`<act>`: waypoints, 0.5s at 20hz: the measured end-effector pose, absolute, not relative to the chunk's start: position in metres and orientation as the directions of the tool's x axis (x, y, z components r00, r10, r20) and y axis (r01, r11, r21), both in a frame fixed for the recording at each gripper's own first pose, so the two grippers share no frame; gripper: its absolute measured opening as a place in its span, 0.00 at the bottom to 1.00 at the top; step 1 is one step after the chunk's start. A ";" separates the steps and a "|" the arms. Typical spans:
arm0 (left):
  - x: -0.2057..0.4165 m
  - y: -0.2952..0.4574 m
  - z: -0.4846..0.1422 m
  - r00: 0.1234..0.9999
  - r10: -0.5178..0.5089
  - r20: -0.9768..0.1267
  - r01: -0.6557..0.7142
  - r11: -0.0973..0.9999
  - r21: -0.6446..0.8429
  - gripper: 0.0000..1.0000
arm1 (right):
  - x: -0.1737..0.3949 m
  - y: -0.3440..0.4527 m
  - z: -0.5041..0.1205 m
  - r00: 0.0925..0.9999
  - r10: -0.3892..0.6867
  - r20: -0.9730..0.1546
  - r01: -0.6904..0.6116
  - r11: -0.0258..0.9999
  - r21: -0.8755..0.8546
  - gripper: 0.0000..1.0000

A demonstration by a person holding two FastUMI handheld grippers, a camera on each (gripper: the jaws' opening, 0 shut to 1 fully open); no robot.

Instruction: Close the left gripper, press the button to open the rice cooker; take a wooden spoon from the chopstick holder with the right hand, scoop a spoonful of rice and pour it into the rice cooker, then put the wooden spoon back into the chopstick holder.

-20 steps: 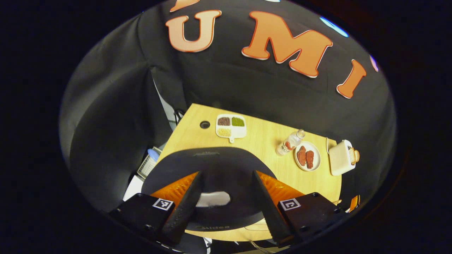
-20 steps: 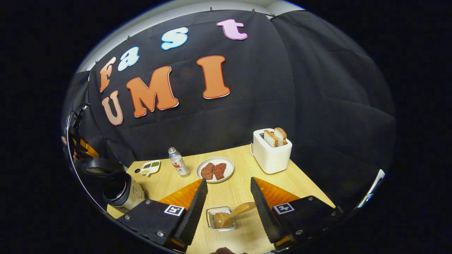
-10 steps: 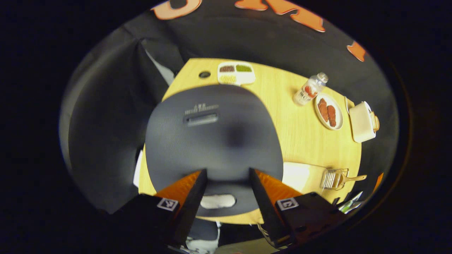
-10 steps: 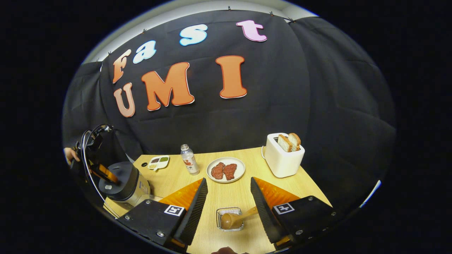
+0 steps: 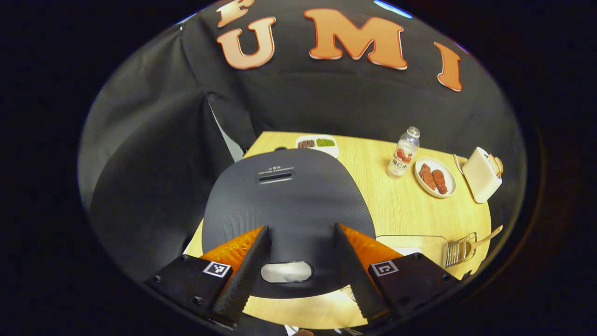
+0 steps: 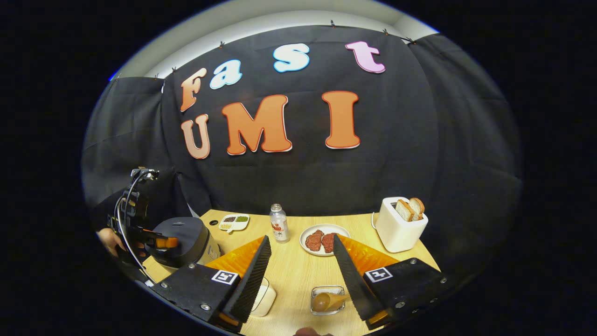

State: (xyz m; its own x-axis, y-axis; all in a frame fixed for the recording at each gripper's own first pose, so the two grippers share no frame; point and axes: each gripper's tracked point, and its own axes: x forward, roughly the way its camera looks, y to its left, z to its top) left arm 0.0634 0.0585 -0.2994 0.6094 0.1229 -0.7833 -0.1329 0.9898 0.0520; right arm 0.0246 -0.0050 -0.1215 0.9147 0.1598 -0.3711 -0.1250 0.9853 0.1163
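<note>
The left gripper (image 5: 298, 270) is hanging over the front of the rice cooker (image 5: 289, 205) with its fingers (image 5: 247, 266) spread apart, the pale release button (image 5: 286, 272) lying between them on the closed lid, so the fingers are not yet pressed together as the task asks. The right gripper (image 6: 298, 275) is also holding its fingers spread and empty, hovering above the wooden spoon (image 6: 326, 301), which is lying in the wire chopstick holder (image 6: 328, 300) on the surface (image 6: 298, 261), to the right of the rice cooker, with a pale container (image 6: 263, 295) between cooker and holder. Judging by looks, the button is likely calling for a firm, stiff push from closed fingertips, centred so they are not sliding off the smooth lid; the spoon is probably light, rigid and a little slick, best pinched on its handle rather than the bowl. Beyond the cooker a sectioned dish (image 5: 318, 143), a bottle (image 5: 404, 152), a plate of meat (image 5: 434, 175) and a toaster (image 5: 482, 174) are sitting farther back. Compared with half a second ago, the left gripper view is tilting up, showing more wall, and the right gripper is sitting farther back from the holder.
</note>
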 end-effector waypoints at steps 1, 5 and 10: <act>0.060 0.055 -0.287 0.651 0.122 -0.750 -0.129 0.990 0.049 0.91 | 0.027 -0.001 -0.114 0.921 0.160 -0.355 -0.130 0.986 0.106 0.84; 0.060 0.044 -0.205 0.837 0.132 -0.531 -0.128 0.991 0.044 0.93 | 0.038 0.020 -0.076 0.954 0.159 -0.255 -0.143 0.986 0.080 0.84; 0.044 0.029 -0.106 0.949 0.083 -0.303 -0.113 0.990 -0.083 0.95 | 0.033 0.048 -0.026 0.975 0.199 -0.102 -0.195 0.979 0.056 0.84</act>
State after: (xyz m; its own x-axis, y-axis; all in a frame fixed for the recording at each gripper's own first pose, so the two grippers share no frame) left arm 0.0444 0.0294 -0.1059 0.9494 0.0826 -0.3029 -0.1126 0.9902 -0.0829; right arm 0.0327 0.0476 -0.0257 0.9746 0.1995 -0.1022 -0.1946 0.9793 0.0559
